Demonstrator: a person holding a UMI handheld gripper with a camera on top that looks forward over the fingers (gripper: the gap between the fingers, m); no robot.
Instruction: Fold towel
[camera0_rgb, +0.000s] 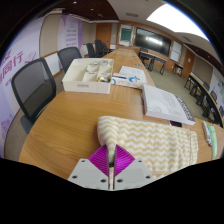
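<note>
Wood, pale and long, makes up the table (70, 125) that carries everything we see, running away from us toward the far end of the room. On it lies one cream towel with yellow zigzag stripes (150, 143), its long axis crossing ahead of us from just above the tongs out to the right, with its near left corner reaching down to the fingertips. Beyond it we count one white box-like tray (88, 76) holding small items, and one stack of white papers (165, 103) to the right of that. Black office chairs (32, 88) line the left side; we count at least two. Our tongs (107, 160) are pressed nearly together, the magenta pads (99, 158) pinching the towel's near corner between them.
</note>
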